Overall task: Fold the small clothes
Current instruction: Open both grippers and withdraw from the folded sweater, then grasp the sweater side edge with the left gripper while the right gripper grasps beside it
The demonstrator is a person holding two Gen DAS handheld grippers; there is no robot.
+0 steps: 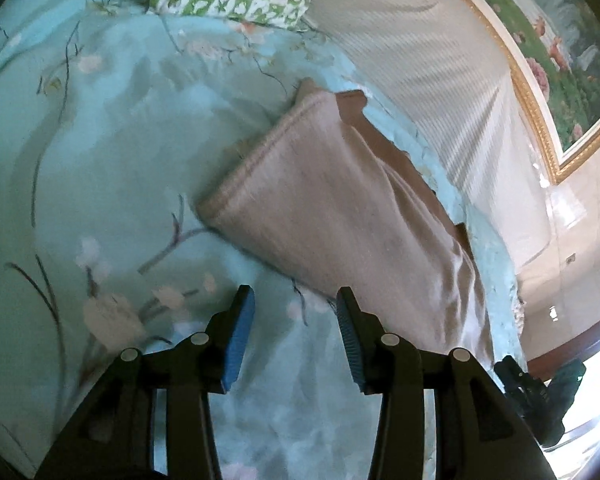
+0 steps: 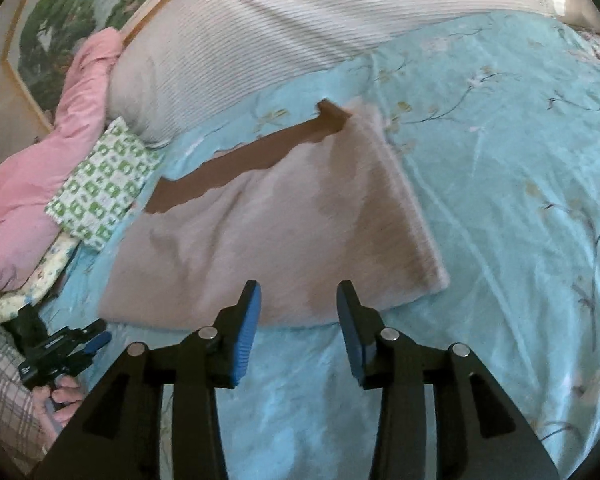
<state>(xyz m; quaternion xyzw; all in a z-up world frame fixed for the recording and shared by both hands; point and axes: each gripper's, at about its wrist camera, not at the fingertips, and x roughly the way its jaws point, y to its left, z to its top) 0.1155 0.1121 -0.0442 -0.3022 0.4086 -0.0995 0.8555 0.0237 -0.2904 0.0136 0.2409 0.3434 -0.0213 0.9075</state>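
Two fisheye views look along handheld grippers over a bed.

In the left wrist view, the left gripper (image 1: 296,300) fills the bottom edge, its black arms ending in blue pads. The jaws stand spread apart with nothing between them, above a light blue bedsheet (image 1: 120,140) printed with thin branches and pale blossoms. Just past the right-hand pad lies the beige garment (image 1: 332,208), folded into a long flat shape with a ribbed hem along its upper left edge. It stretches away toward the edge of the sheet, with a darker brown layer showing along its far side. At the lower right the other gripper shows, dark and blurred.

In the right wrist view, the right gripper (image 2: 298,300) also has its jaws spread and empty. The near edge of the garment lies on the sheet just beyond the fingertips, touching neither pad. To the lower left, a person's hand (image 2: 62,398) grips the handle of the left gripper beside a plaid sleeve. Farther off lie a green and white checked cloth (image 2: 100,196), a pink quilt (image 2: 32,184), a white ribbed pillow (image 2: 280,28), and a gold-framed landscape painting (image 2: 80,4).
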